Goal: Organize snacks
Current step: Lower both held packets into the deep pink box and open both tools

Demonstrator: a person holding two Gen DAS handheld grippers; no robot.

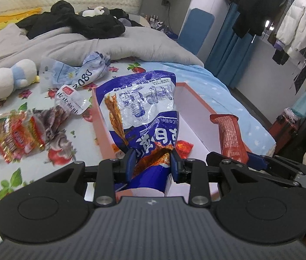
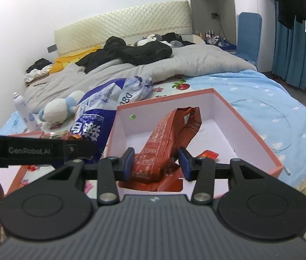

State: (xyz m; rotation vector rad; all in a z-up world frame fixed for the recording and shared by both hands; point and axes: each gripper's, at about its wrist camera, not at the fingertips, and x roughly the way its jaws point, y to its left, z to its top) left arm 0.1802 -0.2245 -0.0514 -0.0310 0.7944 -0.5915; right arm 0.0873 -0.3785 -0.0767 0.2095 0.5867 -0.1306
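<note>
**Two soft snack bags at the box: grip notes**

L tongs (image 1: 152, 162) are closed on the bottom end of the blue-white snack bag (image 1: 140, 108), pads pinching crinkled film. The bag stands up in front of me, leaning over the left wall of the pink box (image 1: 196, 95), which sits on the bed (image 1: 228, 99) near its right edge. R tongs (image 2: 156, 162) straddle the orange snack bag (image 2: 166, 134); one pad touches it on the left, but there's a gap on the right, so I read them as parted, not clamping. That bag lies propped inside the box, its top toward the far wall.

Handling, imo: both are light, puffy foil/plastic pouches, so soft, slick and noisy, w/ contents likely brittle. The blue one flops when held by one end; I'd keep hold on the sealed seam, not the belly, to avoid crushing. Same for the orange one: take the flat crimped end or a fold, since film slides between pads.

Small red packet (image 2: 207, 154) lies on the box floor by the near right corner. More loose snack packs (image 1: 12, 136) are piled on the bed's left side, well apart from the box.
</note>
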